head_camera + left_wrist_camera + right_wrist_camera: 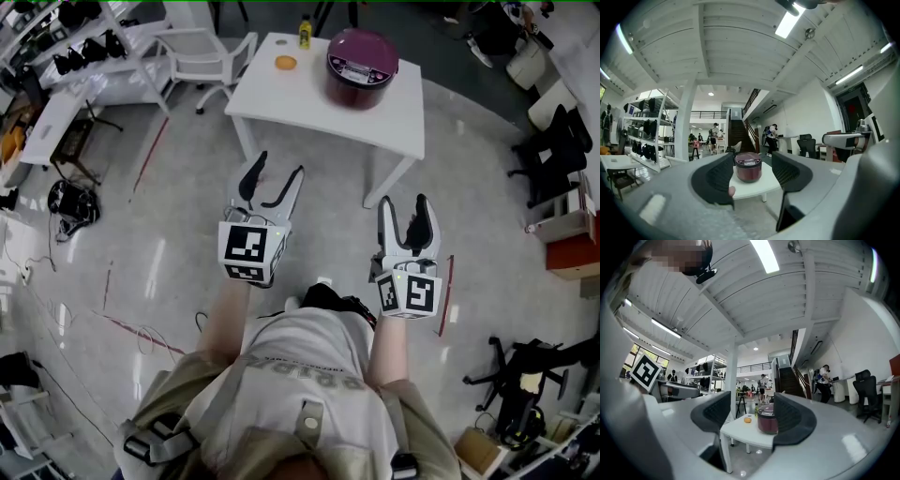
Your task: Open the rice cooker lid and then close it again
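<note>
Open workspace with a pale glossy floor (pixel 169 216), shelving (pixel 75 42) at the left and a black office chair (pixel 553 150) at the right. A white table (pixel 272 98) stands ahead of the person, with a white chair (pixel 202 52) just beside its left end. The maroon rice cooker (pixel 361 67) sits on the table's right part with its lid down. A small orange item (pixel 285 63) lies left of it and a yellow bottle (pixel 305 33) stands at the far edge (label too small to tell).

Both tools are held out over the floor, well short of the table. The left gripper (pixel 279 166) has its jaws spread, and nothing is between them. In the left gripper view the cooker only shows far off through the gap. The right gripper (pixel 403 202) is the same, with its jaws apart and empty and the cooker and orange item distant between them. A marker cube (pixel 248 251) is on the left tool, and another is on the right.
</note>
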Tool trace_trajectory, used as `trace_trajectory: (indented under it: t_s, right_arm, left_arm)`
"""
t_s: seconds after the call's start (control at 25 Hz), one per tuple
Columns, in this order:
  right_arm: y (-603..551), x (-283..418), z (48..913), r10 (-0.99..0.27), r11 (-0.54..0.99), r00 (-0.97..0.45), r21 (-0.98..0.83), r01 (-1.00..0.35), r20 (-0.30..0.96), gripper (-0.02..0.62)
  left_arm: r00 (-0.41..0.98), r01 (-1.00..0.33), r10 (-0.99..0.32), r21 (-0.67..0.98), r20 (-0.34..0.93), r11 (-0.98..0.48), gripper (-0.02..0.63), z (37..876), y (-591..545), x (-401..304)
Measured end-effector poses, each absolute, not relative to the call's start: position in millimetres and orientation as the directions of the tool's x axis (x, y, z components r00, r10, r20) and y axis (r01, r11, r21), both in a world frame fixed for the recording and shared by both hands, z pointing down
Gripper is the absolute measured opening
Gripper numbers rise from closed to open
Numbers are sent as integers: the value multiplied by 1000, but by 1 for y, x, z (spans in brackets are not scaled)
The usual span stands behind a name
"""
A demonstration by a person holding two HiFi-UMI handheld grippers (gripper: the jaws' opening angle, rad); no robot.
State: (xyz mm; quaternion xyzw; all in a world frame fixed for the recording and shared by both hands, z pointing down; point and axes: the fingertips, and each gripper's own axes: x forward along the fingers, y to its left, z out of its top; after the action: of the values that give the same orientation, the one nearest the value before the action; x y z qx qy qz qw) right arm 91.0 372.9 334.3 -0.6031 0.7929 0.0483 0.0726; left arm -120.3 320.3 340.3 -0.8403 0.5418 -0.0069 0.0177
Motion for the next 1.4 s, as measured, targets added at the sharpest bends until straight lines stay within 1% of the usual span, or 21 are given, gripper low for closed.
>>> trace_trajectory:
  t_s: [0.44,0.6,0.68,1.4]
  right_arm:
    - [339,95,348,-957,259,-253,-24,-966,-140,267]
    - [315,95,353,-958,262,-254,-46,-964,-135,267]
    - [299,93,355,-956,270,-261,-49,-962,-134,267]
    - [148,108,362,-970,232,-226,-56,-971,-93,267]
  left_arm:
    - [402,-913,-912,-47,76,-406,265,371,293,-127]
    - [396,-915,-916,-60,72,-400,261,370,272,-133]
    - [390,-917,-918,-60,71,-395,250,370,258,-135]
    - [415,-902,-904,-83,107,-424,253,378,96,-124]
